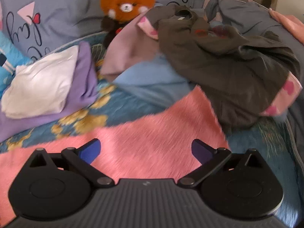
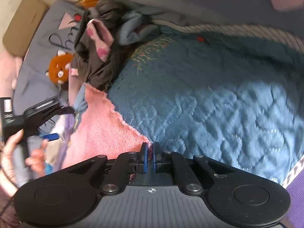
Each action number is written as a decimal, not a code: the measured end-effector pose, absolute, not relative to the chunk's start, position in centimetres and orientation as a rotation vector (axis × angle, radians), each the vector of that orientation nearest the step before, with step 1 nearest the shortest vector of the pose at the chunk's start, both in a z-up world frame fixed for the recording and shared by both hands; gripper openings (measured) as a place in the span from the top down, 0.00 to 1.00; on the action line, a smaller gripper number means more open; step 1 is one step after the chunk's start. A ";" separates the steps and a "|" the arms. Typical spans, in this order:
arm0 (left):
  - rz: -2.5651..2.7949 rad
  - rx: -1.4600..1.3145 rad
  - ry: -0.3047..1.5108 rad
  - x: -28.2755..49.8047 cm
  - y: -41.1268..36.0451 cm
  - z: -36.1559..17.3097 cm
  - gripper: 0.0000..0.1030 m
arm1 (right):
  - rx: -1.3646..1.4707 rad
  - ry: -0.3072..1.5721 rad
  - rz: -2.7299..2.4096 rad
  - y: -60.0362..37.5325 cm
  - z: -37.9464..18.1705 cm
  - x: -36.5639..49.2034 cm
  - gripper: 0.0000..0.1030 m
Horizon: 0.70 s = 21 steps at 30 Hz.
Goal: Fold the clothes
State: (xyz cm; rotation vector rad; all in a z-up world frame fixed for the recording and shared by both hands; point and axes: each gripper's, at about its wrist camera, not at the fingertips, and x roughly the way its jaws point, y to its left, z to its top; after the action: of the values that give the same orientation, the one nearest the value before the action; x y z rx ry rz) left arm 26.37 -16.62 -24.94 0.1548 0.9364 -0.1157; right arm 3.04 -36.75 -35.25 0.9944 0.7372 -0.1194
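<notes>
A fluffy pink cloth point(image 1: 148, 138) lies spread on the blue quilted bedspread point(image 2: 218, 104). My left gripper point(image 1: 146, 151) is open just above it, jaws wide apart, holding nothing. My right gripper point(image 2: 149, 156) is shut on a corner of the pink cloth point(image 2: 106, 125) at the bed's near edge. The left gripper also shows at the left of the right wrist view point(image 2: 50, 136), held by a hand. A dark olive garment point(image 1: 228, 62) lies crumpled behind the pink cloth.
Folded white point(image 1: 39, 87) and purple point(image 1: 83, 79) clothes are stacked at the left. A light blue garment point(image 1: 152, 81) and a mauve one point(image 1: 129, 49) lie in the middle. A red panda plush point(image 1: 126, 1) and grey pillows point(image 1: 53, 15) sit at the back.
</notes>
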 end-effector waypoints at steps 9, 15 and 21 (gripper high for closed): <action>0.005 0.351 0.795 27.0 -23.6 -28.2 0.01 | 0.946 0.732 -0.114 -36.4 -35.1 3.0 0.98; 0.098 0.607 0.724 26.3 -28.2 -30.7 0.17 | 0.909 0.736 -0.109 -36.3 -34.9 3.1 0.98; 0.121 0.609 0.756 27.0 -27.6 -31.5 0.80 | 0.885 0.733 -0.101 -36.3 -34.8 3.1 0.98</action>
State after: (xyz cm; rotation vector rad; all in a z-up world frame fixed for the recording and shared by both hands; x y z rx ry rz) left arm 27.01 -27.62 -31.46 0.6085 0.7560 0.1214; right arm 3.14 -36.28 -34.85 0.8846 0.7329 -0.1010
